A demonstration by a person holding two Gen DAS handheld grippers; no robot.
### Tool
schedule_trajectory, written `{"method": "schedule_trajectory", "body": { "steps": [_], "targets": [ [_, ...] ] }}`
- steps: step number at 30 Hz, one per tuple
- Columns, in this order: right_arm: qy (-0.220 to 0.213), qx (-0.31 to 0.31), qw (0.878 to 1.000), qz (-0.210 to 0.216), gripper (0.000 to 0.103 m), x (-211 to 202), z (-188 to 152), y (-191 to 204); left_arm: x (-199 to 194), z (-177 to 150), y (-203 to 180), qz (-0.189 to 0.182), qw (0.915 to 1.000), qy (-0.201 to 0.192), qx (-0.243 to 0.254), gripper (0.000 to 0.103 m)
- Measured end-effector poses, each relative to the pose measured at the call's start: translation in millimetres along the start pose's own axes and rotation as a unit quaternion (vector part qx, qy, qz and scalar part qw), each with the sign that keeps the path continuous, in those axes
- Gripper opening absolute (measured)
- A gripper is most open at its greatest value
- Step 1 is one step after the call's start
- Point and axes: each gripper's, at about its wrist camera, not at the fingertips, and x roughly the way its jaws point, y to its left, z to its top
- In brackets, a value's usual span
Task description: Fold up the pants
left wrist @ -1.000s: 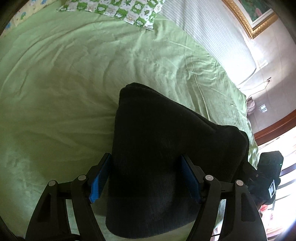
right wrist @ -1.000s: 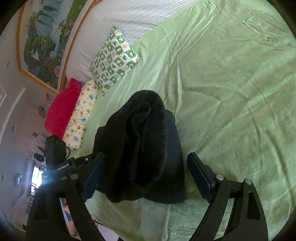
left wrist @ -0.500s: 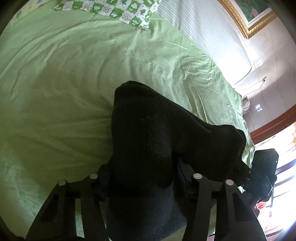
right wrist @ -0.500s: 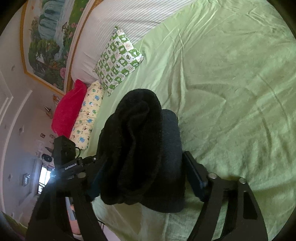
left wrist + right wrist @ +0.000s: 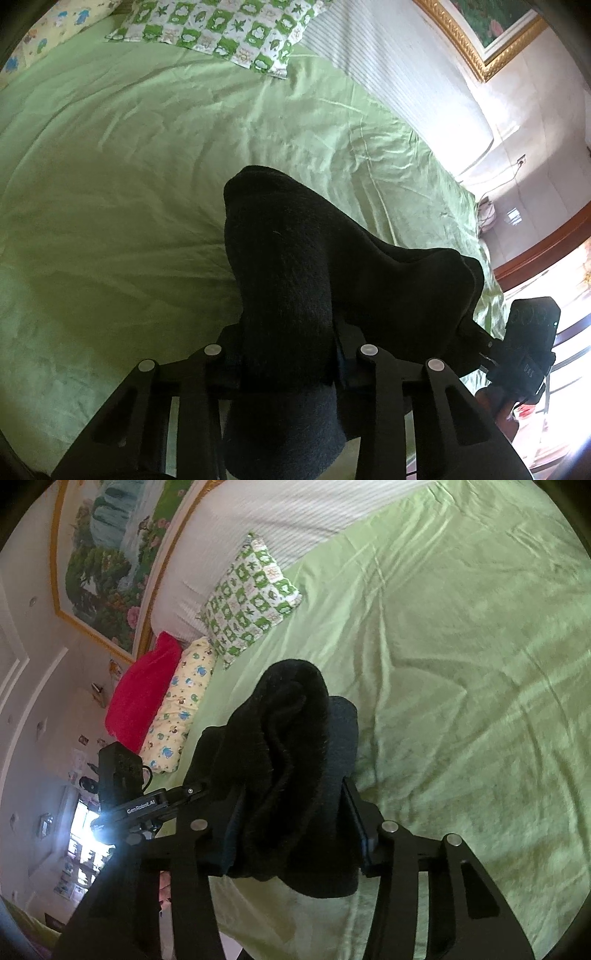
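The folded black pants (image 5: pixel 295 266) are a thick bundle held above the green bed sheet (image 5: pixel 110 184). My left gripper (image 5: pixel 288 358) is shut on one end of the bundle, its pads buried in the cloth. My right gripper (image 5: pixel 291 823) is shut on the other end of the pants (image 5: pixel 288 738), and the cloth bulges up between its fingers. Each view shows the other gripper at its side: the right gripper at the right edge of the left wrist view (image 5: pixel 524 343), the left gripper at the left of the right wrist view (image 5: pixel 122 786).
A green-and-white checked pillow (image 5: pixel 251 594) lies at the head of the bed, with a yellow patterned pillow (image 5: pixel 181 709) and a red pillow (image 5: pixel 144 690) beside it. A white striped headboard (image 5: pixel 399 74) and a framed painting (image 5: pixel 110 554) stand behind. The bed's edge is near me.
Both grippers have closed from open onto the ends of the pants bundle, and the bundle has risen off the sheet.
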Motion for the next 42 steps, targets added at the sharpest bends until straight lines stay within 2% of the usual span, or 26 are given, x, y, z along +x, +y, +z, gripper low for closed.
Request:
{"method": "schedule_trajectory", "body": {
  "steps": [9, 23, 42],
  "targets": [
    [0.004, -0.022, 1.0, 0.004, 0.047, 1.7, -2.2, 16.1, -20.9, -7.1, 1.0, 0.004, 0.9999, -0.013, -0.002, 0.032],
    [0.011, -0.052, 0.998, 0.039, 0.046, 25.0, 10.2, 51.9, -71.5, -4.4, 18.8, 0.022, 0.9975, -0.064, -0.016, 0.033],
    [0.027, -0.091, 0.992, 0.077, 0.046, 88.0, 48.9, 106.7, -113.6, 29.5, 57.9, 0.058, 0.9903, -0.118, -0.045, 0.032]
  ]
}}
